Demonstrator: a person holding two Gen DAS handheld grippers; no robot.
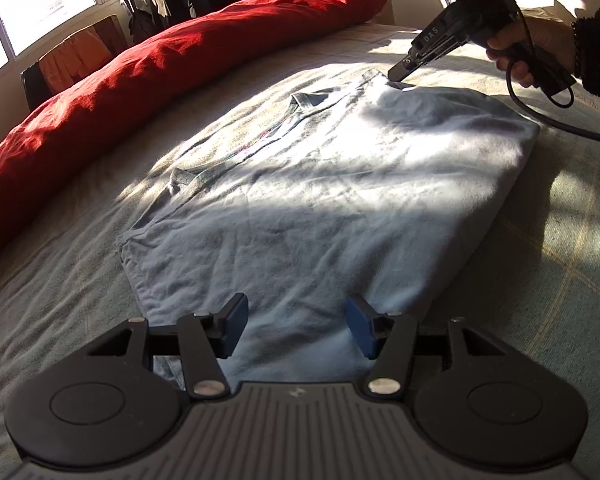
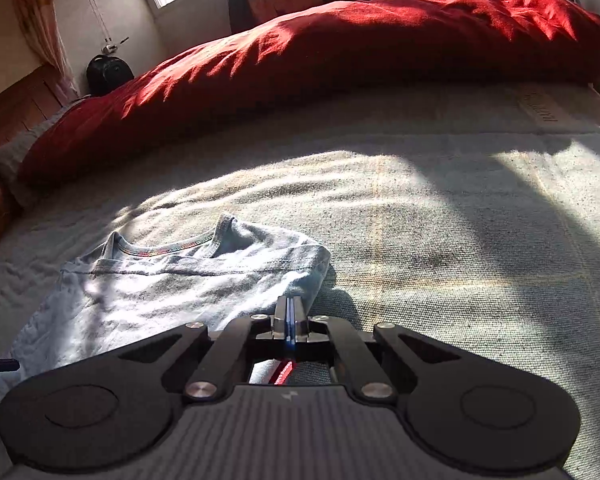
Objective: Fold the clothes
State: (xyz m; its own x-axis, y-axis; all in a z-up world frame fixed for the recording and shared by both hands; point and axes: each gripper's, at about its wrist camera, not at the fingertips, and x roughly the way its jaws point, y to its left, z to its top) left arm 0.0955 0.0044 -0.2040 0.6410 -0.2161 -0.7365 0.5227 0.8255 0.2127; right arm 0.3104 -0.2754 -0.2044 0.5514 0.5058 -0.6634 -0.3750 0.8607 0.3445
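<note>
A light blue T-shirt (image 1: 320, 200) lies flat on the bed, its collar towards the red duvet. My left gripper (image 1: 298, 320) is open, and its blue pads stand either side of the shirt's near hem without pressing it. My right gripper (image 1: 396, 76), held by a hand (image 1: 540, 40), is at the far shoulder corner of the shirt. In the right wrist view the right gripper (image 2: 288, 304) has its jaws together at the edge of the T-shirt (image 2: 160, 288), which bunches up there. It appears to pinch the fabric.
A long red duvet (image 1: 160, 72) runs along the far side of the bed, also in the right wrist view (image 2: 340, 60). The grey woven bedcover (image 2: 460, 240) spreads to the right of the shirt. A black cable (image 1: 540, 116) trails from the right gripper. Windows and hanging clothes are behind.
</note>
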